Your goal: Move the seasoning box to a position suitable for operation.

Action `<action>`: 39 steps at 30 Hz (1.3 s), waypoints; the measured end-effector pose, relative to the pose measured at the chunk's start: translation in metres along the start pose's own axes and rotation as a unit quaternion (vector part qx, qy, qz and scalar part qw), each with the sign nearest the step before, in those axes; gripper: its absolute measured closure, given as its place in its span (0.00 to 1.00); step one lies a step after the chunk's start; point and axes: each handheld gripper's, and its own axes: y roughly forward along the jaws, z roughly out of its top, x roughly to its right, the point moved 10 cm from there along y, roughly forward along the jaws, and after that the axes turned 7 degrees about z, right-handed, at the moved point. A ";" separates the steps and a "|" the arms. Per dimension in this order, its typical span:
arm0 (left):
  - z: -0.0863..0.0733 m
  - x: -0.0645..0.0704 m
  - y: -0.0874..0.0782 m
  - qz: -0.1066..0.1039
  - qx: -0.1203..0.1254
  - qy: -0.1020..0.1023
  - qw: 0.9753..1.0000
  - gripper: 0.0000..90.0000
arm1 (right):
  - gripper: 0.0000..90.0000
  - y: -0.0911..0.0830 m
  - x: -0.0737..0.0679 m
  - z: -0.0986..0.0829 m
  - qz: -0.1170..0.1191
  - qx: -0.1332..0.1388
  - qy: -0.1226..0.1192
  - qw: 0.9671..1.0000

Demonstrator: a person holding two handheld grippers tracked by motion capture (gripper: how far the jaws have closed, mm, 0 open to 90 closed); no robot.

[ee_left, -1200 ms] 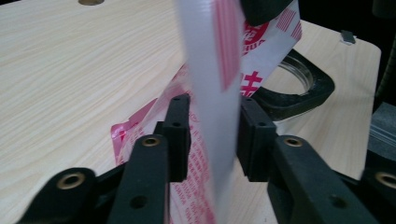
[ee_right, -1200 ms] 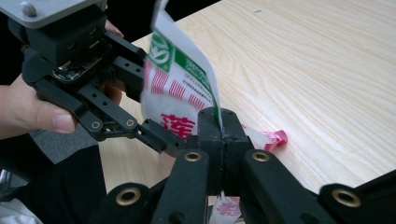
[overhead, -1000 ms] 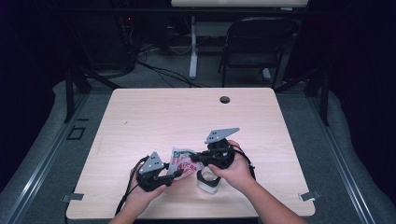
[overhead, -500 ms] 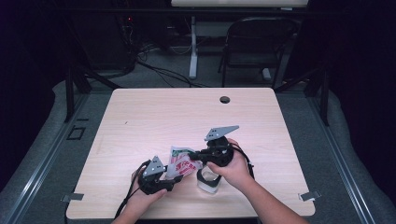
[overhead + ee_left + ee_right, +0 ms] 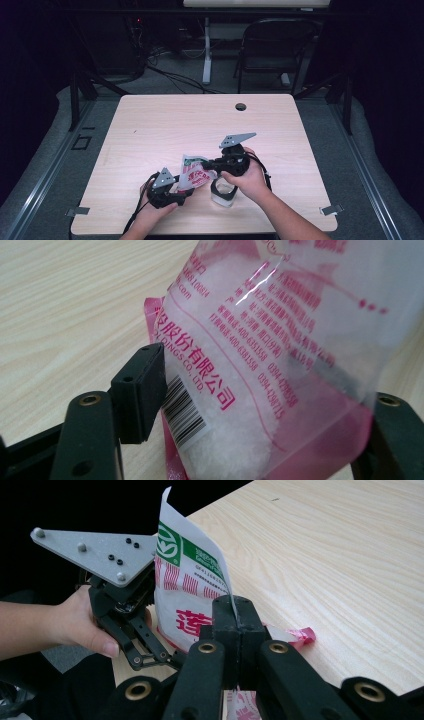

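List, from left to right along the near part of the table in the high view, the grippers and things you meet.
left gripper → bag of white grains → clear jar → person's right hand. The right gripper sits above the jar, overlapping it, so it is left out.

Table (image 5: 165, 125): we record a light wood-grain top with rounded corners and a dark round grommet hole (image 5: 240, 106) near its far edge, well beyond both grippers. Directly on it we note a small clear jar (image 5: 223, 191), standing just below the right gripper (image 5: 212, 163), right of the left gripper (image 5: 182, 192).
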 end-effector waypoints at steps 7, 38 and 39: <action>-0.004 -0.003 0.002 0.008 -0.001 0.003 1.000 0.35 | 1.00 0.001 0.001 0.002 0.003 0.006 0.007 1.000; -0.014 -0.007 0.007 0.017 -0.038 -0.011 0.999 0.59 | 1.00 0.004 -0.003 0.007 0.006 0.012 0.008 1.000; -0.014 -0.007 0.007 0.017 -0.039 -0.010 0.999 0.60 | 1.00 0.004 -0.003 0.007 0.005 0.013 0.007 1.000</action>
